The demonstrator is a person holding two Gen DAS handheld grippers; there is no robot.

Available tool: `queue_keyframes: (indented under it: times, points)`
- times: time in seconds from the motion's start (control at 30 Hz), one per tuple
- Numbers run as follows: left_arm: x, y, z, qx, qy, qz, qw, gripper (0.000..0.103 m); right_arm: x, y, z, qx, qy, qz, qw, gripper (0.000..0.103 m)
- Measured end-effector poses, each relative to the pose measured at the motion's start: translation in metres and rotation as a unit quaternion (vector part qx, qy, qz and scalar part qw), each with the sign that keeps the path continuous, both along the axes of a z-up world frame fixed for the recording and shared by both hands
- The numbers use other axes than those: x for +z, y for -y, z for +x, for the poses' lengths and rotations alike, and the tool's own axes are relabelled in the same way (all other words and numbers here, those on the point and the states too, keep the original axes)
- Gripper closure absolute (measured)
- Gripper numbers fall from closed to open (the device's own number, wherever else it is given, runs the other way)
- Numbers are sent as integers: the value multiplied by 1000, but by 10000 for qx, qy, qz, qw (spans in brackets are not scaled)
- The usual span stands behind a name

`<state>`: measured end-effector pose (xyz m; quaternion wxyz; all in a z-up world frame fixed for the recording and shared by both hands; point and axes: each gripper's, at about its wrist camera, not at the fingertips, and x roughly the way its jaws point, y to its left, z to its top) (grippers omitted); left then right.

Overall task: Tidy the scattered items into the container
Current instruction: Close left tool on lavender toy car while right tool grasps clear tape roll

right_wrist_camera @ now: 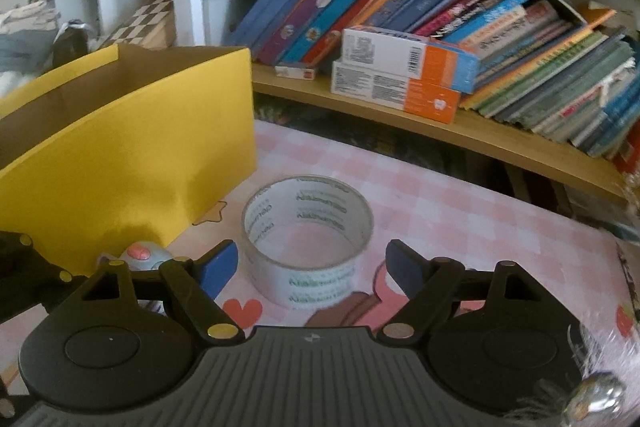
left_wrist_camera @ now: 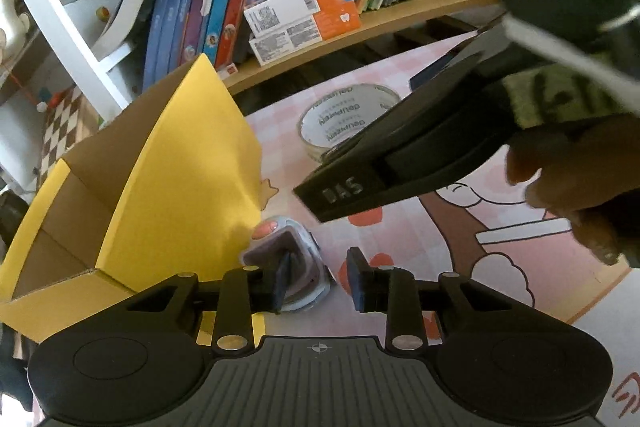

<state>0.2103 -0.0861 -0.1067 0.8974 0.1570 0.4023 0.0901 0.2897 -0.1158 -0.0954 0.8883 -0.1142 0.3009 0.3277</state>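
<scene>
Clearly both tools are lining up on separate items, so that each can carry one thing to the yellow box [right_wrist_camera: 132, 147], which stands open-topped at the left of the bench [right_wrist_camera: 460, 211]. The left hand-held gripper [left_wrist_camera: 318, 281] has its jaws narrowed around a small grey-and-white gadget with a pink button [left_wrist_camera: 288, 259] lying right against the box's front wall; one pad seems to touch it, the other stands just clear, so no firm grip shows yet. The right hand-held gripper [right_wrist_camera: 310, 265] is spread wide, its pads flanking the roll of clear tape [right_wrist_camera: 306, 239] without touching, apparently so the roll can be pinched across its width. Books on the shelf [right_wrist_camera: 440, 135] behind play no part.
</scene>
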Motion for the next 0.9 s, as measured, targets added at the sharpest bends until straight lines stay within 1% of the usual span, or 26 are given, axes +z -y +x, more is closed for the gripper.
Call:
queue_keyframes:
  times: [0.07,0.2,0.23,0.3,0.33,0.57,0.73,0.9]
  points:
    - [0,-2,1,23,29,-9,10000,81,-3,-5,5,39,-54,-1,10000,22]
    - [0,-5,4,40,86,-12,10000,87,-10,-15,12,-34,-87,-46,9999,19]
    - [0,-6,4,21,99,-7,9999,90,-12,-17,14,-63,-97,-56,9999,20]
    - [0,-6,3,-51,82,-7,10000,92,-15,-19,16,-175,-143,-29,9997,22]
    - [1,-6,3,-93,66,-8,9999,96,-16,-19,16,-236,-165,1,9996,23]
    - [5,-9,-8,-316,-96,-204,9992,98,-10,4,-1,-660,-370,140,9970,23]
    - [15,-7,-22,-580,-46,-322,9978,98,-5,27,-16,-991,-472,185,9938,23]
    - [23,1,-37,-918,3,-431,9948,98,5,42,-37,-1190,-402,232,9918,23]
